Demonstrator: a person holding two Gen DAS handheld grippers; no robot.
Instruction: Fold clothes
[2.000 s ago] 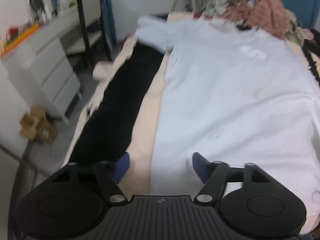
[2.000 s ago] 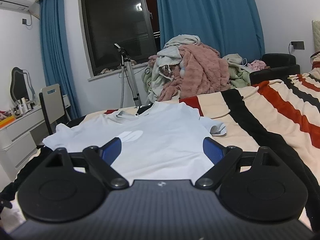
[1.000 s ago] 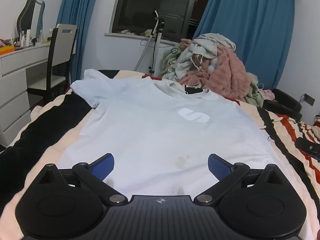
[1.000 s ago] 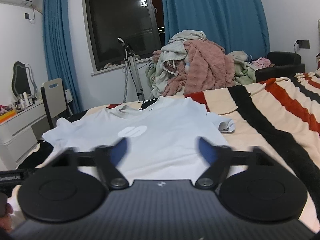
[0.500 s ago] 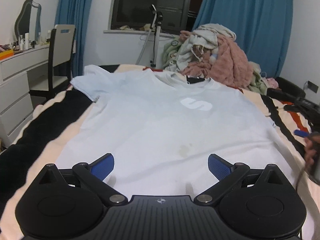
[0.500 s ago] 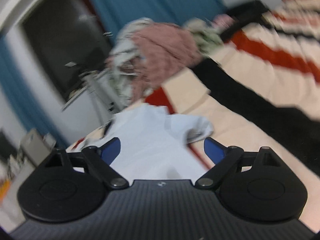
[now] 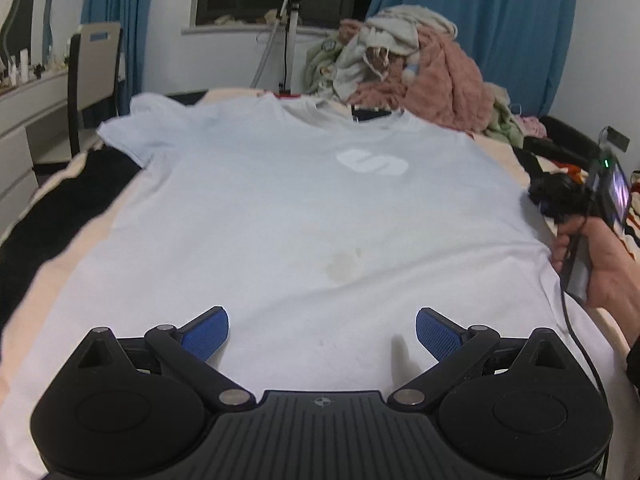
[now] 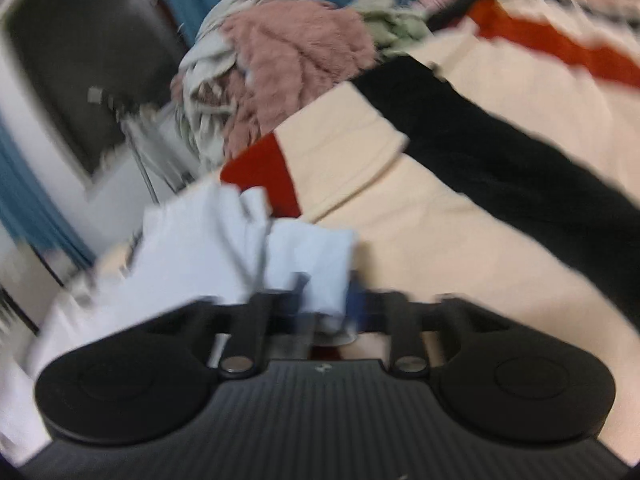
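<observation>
Item: pale blue T-shirt point(image 7: 280, 216), spread face-up on striped bed point(image 7: 44, 208).

Body flat and unfolded; left sleeve point(image 7: 136, 128) out at 10 o'clock. Right sleeve point(image 8: 316, 260) pinched in right tool point(image 8: 326, 306), jaws narrow on the cloth though the view is blurred. Left tool point(image 7: 322, 328) wide, empty, over the hem. Judged: a sleeve fold in hand; body folds remain. Clothes heap point(image 7: 404, 68) at 12 o'clock.

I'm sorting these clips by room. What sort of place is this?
Most likely a bedroom: a T-shirt lies on a striped bed cover, a clothes heap sits behind it, and a dressing table with mirror stands nearby.
</observation>
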